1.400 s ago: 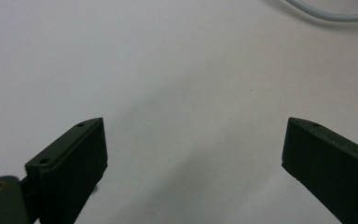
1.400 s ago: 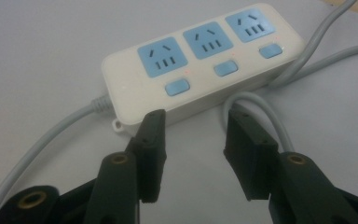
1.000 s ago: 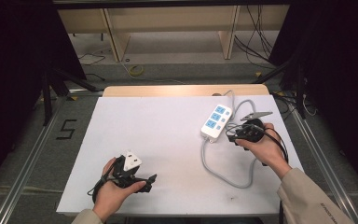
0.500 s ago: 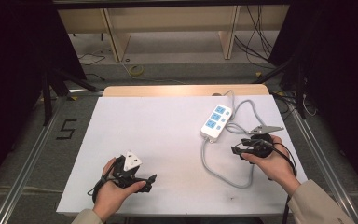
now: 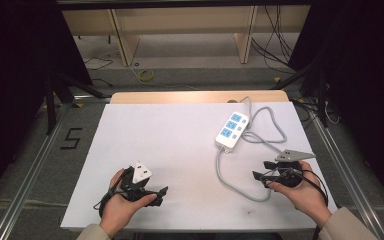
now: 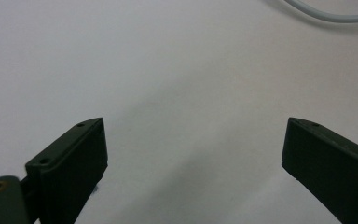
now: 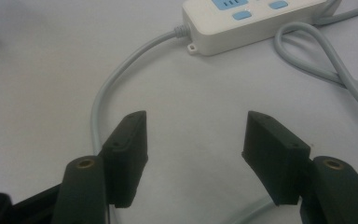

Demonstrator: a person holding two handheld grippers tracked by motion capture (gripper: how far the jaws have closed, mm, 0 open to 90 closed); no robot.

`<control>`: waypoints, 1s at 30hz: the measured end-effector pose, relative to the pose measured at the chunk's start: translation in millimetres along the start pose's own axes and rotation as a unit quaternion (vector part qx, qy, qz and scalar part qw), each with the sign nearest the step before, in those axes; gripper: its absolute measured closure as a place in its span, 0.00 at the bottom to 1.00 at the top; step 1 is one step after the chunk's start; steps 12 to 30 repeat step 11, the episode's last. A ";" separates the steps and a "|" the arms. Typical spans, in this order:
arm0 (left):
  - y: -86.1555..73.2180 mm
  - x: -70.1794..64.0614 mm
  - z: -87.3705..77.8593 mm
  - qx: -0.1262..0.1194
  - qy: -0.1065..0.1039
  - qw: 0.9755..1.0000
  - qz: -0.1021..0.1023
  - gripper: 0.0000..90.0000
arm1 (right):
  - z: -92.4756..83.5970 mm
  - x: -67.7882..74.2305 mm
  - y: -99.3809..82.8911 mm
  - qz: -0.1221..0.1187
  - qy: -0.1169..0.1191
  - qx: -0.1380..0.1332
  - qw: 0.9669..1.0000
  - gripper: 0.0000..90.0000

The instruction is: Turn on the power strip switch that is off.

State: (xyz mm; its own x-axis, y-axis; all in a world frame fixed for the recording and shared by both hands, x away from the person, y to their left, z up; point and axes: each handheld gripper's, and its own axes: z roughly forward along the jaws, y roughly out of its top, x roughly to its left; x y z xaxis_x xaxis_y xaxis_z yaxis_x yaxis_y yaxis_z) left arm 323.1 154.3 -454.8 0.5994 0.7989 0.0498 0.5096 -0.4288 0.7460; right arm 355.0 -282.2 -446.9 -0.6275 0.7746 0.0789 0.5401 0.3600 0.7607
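Now we held our right gripper (image 5: 261, 176) with its jaws apart, having just opened them, and nothing lay between them. Its tips hung over the grey cord (image 7: 103, 88) curving out from the white power strip (image 5: 232, 129) farther up the white table (image 5: 170, 135). Our left gripper (image 5: 156, 192), well apart, also stood wide open over bare tabletop.

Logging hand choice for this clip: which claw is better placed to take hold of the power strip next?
Right. The right claw is open beside the grey cord, with the power strip just ahead. The left claw, also open, sits over bare table, farther away.
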 end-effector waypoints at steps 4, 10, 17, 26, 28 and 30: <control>-0.1 -0.7 0.3 0.001 -0.002 1.000 0.000 0.07 | -2.5 2.0 -2.1 0.000 0.000 -0.007 1.000 0.44; 4.8 -11.3 2.1 -0.011 -0.044 0.999 -0.028 0.07 | -6.3 2.1 -2.6 0.000 0.002 -0.016 1.000 0.42; 4.8 -11.3 2.1 -0.011 -0.044 0.999 -0.028 0.07 | -6.3 2.1 -2.6 0.000 0.002 -0.016 1.000 0.42; 4.8 -11.3 2.1 -0.011 -0.044 0.999 -0.028 0.07 | -6.3 2.1 -2.6 0.000 0.002 -0.016 1.000 0.42; 4.8 -11.3 2.1 -0.011 -0.044 0.999 -0.028 0.07 | -6.3 2.1 -2.6 0.000 0.002 -0.016 1.000 0.42; 4.8 -11.3 2.1 -0.011 -0.044 0.999 -0.028 0.07 | -6.3 2.1 -2.6 0.000 0.002 -0.016 1.000 0.42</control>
